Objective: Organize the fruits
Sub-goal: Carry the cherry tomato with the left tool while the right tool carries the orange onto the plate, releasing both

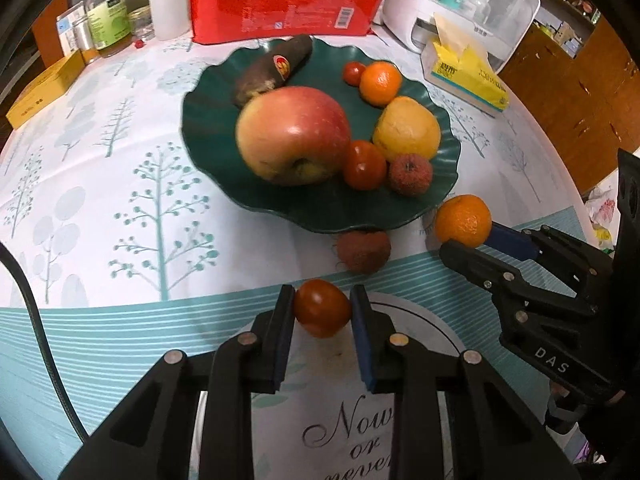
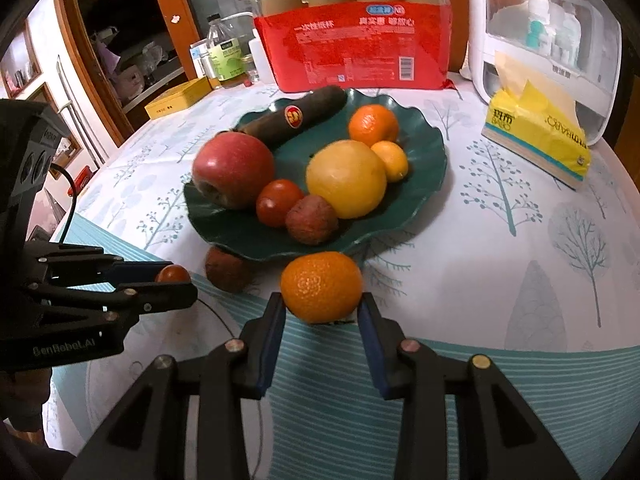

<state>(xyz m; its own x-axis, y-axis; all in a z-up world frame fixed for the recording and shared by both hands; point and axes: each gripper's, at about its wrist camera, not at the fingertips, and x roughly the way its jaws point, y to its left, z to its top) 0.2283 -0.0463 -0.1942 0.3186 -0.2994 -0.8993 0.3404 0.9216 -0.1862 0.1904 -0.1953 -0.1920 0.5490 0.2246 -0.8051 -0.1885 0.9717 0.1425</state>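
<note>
A dark green wavy plate [image 1: 208, 128] [image 2: 432, 160] holds an apple [image 1: 292, 134], a yellow fruit [image 1: 406, 128], an orange [image 1: 380, 82], small tomatoes, a lychee [image 1: 410, 174] and a dark banana [image 1: 272, 68]. My left gripper [image 1: 322, 310] is shut on a small tomato [image 1: 322, 307] just in front of the plate; it also shows in the right wrist view [image 2: 173, 274]. My right gripper [image 2: 322, 308] is shut on a mandarin [image 2: 321, 286] [image 1: 463, 220] at the plate's near edge. Another lychee [image 1: 363, 250] [image 2: 226, 269] lies on the cloth under the plate's rim.
A red package [image 2: 360, 44], bottles [image 1: 108, 16], a yellow box [image 1: 40, 92], a yellow tissue pack [image 2: 536, 136] and a white appliance [image 2: 540, 32] stand behind the plate. The table has a tree-print cloth [image 1: 100, 184].
</note>
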